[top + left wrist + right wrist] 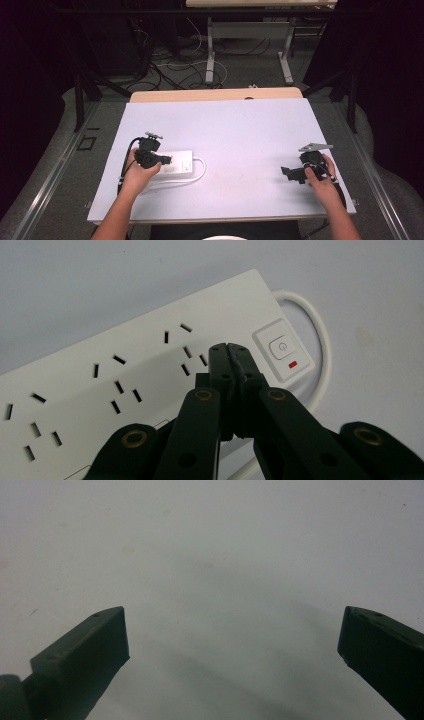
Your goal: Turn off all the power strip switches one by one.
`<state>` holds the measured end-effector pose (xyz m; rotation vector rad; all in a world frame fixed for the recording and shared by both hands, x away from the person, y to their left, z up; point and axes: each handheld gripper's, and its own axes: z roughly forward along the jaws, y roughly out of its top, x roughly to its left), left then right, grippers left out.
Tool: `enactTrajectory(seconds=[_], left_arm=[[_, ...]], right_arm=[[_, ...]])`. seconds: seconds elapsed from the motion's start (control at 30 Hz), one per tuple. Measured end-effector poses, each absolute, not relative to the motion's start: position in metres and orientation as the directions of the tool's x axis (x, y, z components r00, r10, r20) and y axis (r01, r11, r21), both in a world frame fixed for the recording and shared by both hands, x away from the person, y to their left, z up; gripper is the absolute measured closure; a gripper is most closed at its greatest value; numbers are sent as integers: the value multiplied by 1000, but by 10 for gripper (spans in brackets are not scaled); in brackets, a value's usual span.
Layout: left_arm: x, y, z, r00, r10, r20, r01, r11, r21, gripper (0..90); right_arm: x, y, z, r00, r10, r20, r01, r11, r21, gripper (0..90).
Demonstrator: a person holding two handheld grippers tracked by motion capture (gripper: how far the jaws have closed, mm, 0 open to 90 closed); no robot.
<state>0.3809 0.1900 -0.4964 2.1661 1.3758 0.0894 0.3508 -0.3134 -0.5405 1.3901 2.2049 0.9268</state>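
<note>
A white power strip (175,164) lies on the left half of the white table (235,130), its white cable (201,169) looping round its right end. My left gripper (168,159) hovers over the strip. In the left gripper view its jaws are pressed together with nothing between them, the tips (229,351) over the sockets just left of the power button (282,346) and its red light (295,364). My right gripper (286,171) rests low over bare table at the right. The right gripper view shows its jaws (235,635) spread wide and empty.
The table's front edge (220,219) runs close to the person's forearms. Beyond the far edge are the legs of another table (210,55) and loose cables (170,70) on the floor. Dark curtains stand at both sides.
</note>
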Motion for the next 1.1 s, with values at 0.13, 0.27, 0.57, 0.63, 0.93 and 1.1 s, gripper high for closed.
enactTrajectory(seconds=[0.13,0.27,0.57,0.63,0.93,1.1], left_arm=[[381,192,-498,465,852,-242,819,-309,484,900],[381,193,-499,464,850,-249,821,-306,482,900],[380,190,-505,461,852,-247,828,-313,465,900],[380,191,-506,457,854,-247,831,-312,461,900],[379,194,-510,442,862,-248,844,-306,440,900],[378,194,-512,442,863,-246,846,-310,434,900]], right_arm=[[351,-314,-540,-442,896,29,646,296,704,0],[351,-314,-540,-439,898,31,648,293,703,0],[351,-314,-540,-444,896,28,646,298,702,0],[351,-314,-540,-440,898,30,648,294,702,0],[351,-314,-540,-436,899,35,651,289,702,0],[350,-314,-539,-439,898,35,651,291,702,0]])
